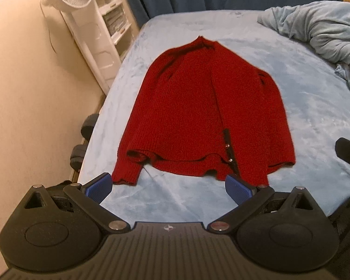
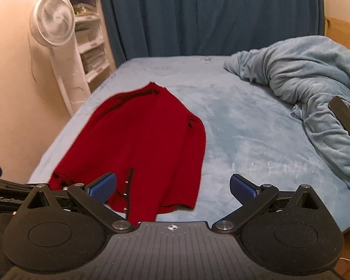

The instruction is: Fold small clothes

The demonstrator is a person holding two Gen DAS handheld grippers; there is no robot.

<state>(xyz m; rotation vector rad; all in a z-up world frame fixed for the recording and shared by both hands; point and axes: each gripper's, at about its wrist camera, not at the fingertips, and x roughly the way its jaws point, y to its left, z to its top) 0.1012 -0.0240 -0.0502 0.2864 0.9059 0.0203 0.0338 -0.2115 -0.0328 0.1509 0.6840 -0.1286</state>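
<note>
A small red knit cardigan (image 1: 198, 107) lies flat on the light blue bed (image 1: 315, 121), collar at the far end, hem toward me, both sleeves folded in over the body. A dark zipper strip (image 1: 228, 149) shows near the hem. My left gripper (image 1: 169, 187) is open and empty, just short of the hem. In the right wrist view the cardigan (image 2: 147, 140) lies left of centre. My right gripper (image 2: 172, 187) is open and empty, near the hem's right corner.
A crumpled grey-blue blanket (image 2: 303, 88) is heaped on the bed's right side. A white fan (image 2: 52, 18) and white shelves (image 2: 91, 37) stand by the wall at the left. A dark blue curtain (image 2: 198, 11) hangs behind the bed.
</note>
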